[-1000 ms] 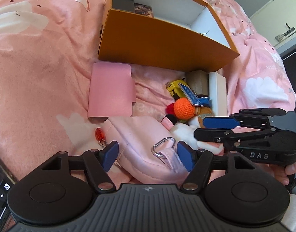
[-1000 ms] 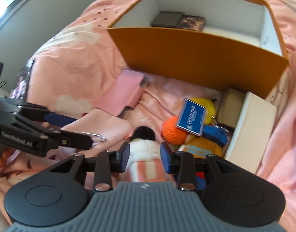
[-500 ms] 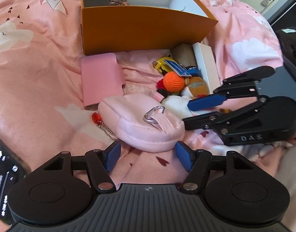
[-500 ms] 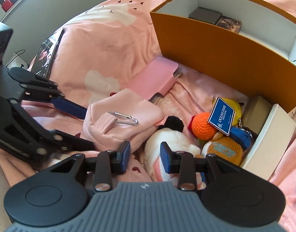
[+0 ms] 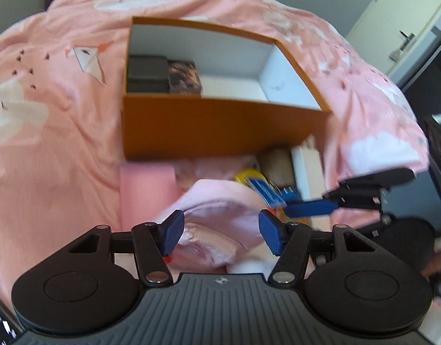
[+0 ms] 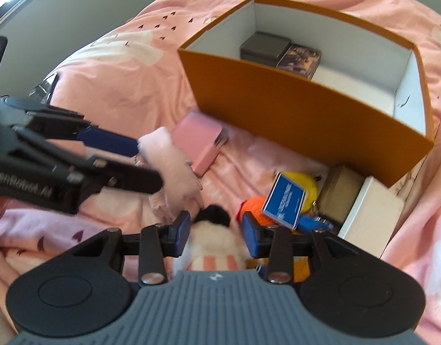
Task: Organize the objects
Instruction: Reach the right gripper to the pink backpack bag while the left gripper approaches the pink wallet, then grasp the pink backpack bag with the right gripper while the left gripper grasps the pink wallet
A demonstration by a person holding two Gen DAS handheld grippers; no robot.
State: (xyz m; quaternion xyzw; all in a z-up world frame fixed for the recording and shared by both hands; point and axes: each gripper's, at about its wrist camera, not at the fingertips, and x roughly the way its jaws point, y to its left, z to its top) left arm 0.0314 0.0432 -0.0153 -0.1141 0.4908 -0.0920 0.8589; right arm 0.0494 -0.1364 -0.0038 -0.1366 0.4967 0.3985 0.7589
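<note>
My left gripper [image 5: 220, 230] is shut on the pink pouch [image 5: 220, 215] and holds it lifted above the bed; the right wrist view shows the pouch [image 6: 174, 169] between its fingers. My right gripper [image 6: 216, 231] is shut on a white plush toy with pink stripes and black hair [image 6: 214, 241]. An orange box [image 5: 220, 126] with white inside stands beyond; it holds a dark case [image 5: 147, 73] and a patterned tin [image 5: 184, 77].
A flat pink case [image 6: 200, 141] lies by the box. A pile holds an orange ball [image 6: 255, 207], a yellow toy [image 6: 303, 187], a blue tag [image 6: 285, 201], a tan box [image 6: 339, 194] and a white box [image 6: 370, 215]. A phone [image 6: 42, 86] lies at left.
My left gripper closed on the pink pouch and lifted it toward the box. My right gripper stays on the plush toy and moved forward a little.
</note>
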